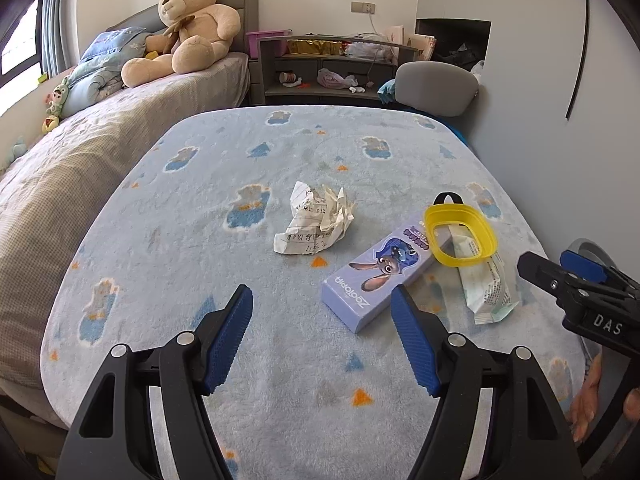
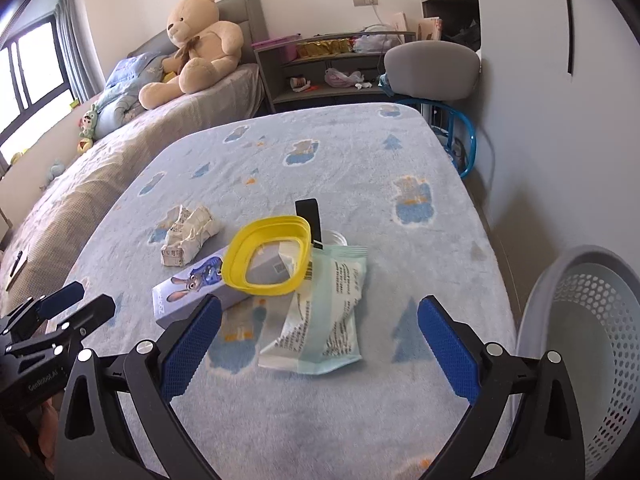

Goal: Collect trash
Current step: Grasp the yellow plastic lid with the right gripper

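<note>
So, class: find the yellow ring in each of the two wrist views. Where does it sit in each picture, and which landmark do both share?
Left wrist view: the yellow ring is right of centre, propped on the purple box and the wrapper.
Right wrist view: the yellow ring is near the centre, just left of the middle, on the same two items.
Shared landmark: the teddy bear on the bed, upper left.
</note>
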### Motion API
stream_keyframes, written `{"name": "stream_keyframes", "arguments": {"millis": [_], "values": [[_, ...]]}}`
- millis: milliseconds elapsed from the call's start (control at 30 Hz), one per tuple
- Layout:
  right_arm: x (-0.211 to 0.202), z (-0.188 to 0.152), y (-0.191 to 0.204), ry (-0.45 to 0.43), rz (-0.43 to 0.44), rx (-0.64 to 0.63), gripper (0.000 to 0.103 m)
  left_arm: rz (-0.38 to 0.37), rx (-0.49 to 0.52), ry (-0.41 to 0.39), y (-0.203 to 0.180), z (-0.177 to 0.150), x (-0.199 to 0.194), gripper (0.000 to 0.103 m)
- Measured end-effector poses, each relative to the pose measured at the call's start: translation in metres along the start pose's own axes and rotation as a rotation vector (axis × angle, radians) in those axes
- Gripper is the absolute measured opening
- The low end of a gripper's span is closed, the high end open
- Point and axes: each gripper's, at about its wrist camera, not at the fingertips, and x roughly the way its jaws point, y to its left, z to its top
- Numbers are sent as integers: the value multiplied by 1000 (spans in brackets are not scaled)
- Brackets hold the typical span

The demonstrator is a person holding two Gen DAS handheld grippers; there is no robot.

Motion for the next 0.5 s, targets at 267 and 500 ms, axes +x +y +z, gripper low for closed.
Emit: {"name": "stream_keyframes", "arguments": {"millis": [267, 500], "values": [[41, 16, 27, 60, -14, -37, 96, 14, 23, -4, 9, -2, 12, 68], [60, 24, 44, 78, -91, -76, 96, -1, 20, 0, 15, -3, 17, 68]]}}
